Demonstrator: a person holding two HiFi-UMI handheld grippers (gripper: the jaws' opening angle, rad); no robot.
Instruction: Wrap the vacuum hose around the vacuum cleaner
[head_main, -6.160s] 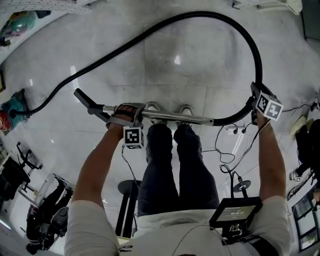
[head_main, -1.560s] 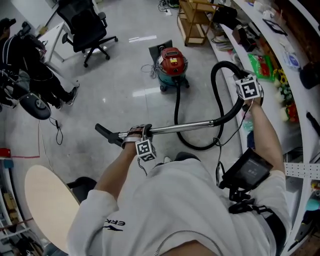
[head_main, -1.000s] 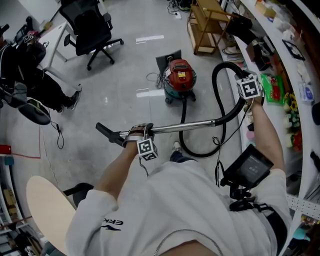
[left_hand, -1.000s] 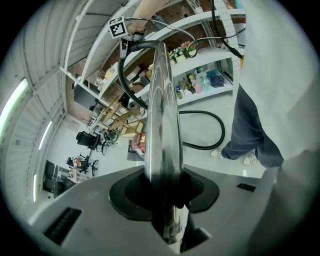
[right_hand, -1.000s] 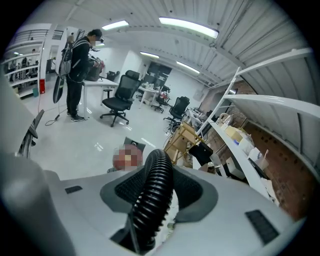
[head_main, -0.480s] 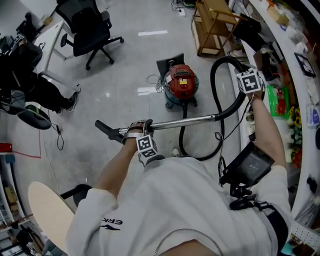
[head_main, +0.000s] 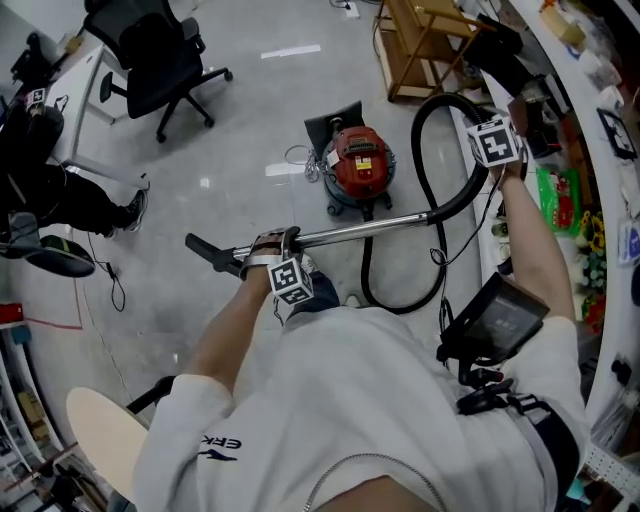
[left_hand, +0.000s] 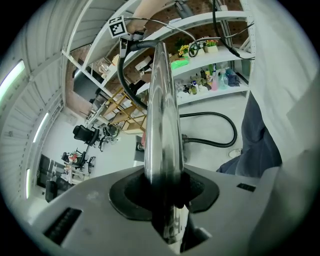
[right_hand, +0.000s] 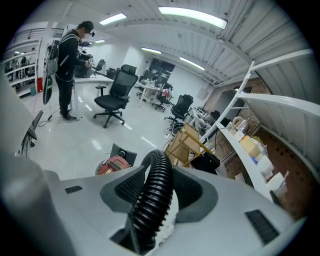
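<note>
The red vacuum cleaner (head_main: 358, 165) stands on the grey floor ahead of me. Its black ribbed hose (head_main: 428, 115) leaves the body, loops on the floor (head_main: 405, 300), then arches up and joins the chrome wand (head_main: 360, 230). My left gripper (head_main: 272, 243) is shut on the wand near its dark handle end (head_main: 205, 252); in the left gripper view the wand (left_hand: 161, 110) runs straight out between the pads of the left gripper (left_hand: 167, 192). My right gripper (head_main: 482, 180) is shut on the hose just below the arch, and in the right gripper view the hose (right_hand: 154, 190) fills that gripper (right_hand: 157, 192).
A black office chair (head_main: 160, 65) stands at the far left and a wooden rack (head_main: 430, 45) behind the vacuum cleaner. Stocked shelves (head_main: 590, 120) line the right side. A round beige table (head_main: 105, 440) is at the lower left. A person (right_hand: 67, 65) stands farther off.
Both grippers have travelled across the room with wand and hose, grips unchanged. The vacuum cleaner, out of view six seconds ago, now lies just ahead with the hose looped beside it.
</note>
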